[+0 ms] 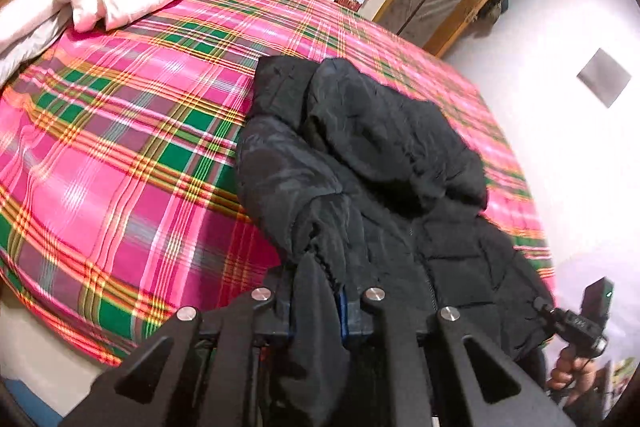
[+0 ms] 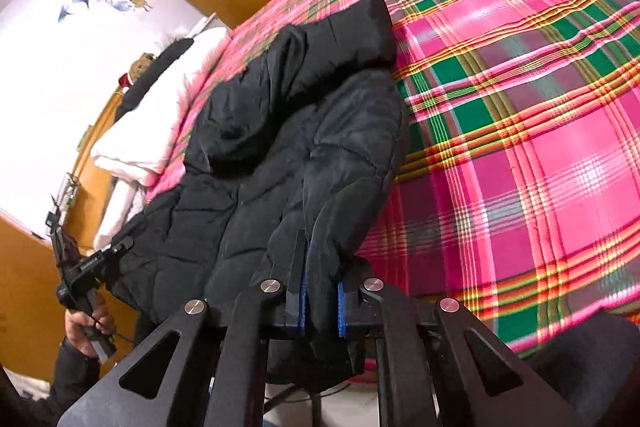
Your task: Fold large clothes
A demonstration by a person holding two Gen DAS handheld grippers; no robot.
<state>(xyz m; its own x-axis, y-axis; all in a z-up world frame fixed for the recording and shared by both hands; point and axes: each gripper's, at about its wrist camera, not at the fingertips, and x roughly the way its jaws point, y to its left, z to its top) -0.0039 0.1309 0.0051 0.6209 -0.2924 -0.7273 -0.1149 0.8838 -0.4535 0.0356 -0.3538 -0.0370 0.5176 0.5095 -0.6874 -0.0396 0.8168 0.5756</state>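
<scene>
- Your left gripper [image 1: 318, 301], at the bottom centre of its frame, is clenched on the hem of the black puffer jacket [image 1: 360, 155], fabric bunched between the blue pads.
- Your right gripper [image 2: 320, 301] likewise pinches the jacket's hem.
- The jacket stretches from both grippers up over the pink plaid bedsheet [image 1: 120, 147], hood farthest away.
</scene>
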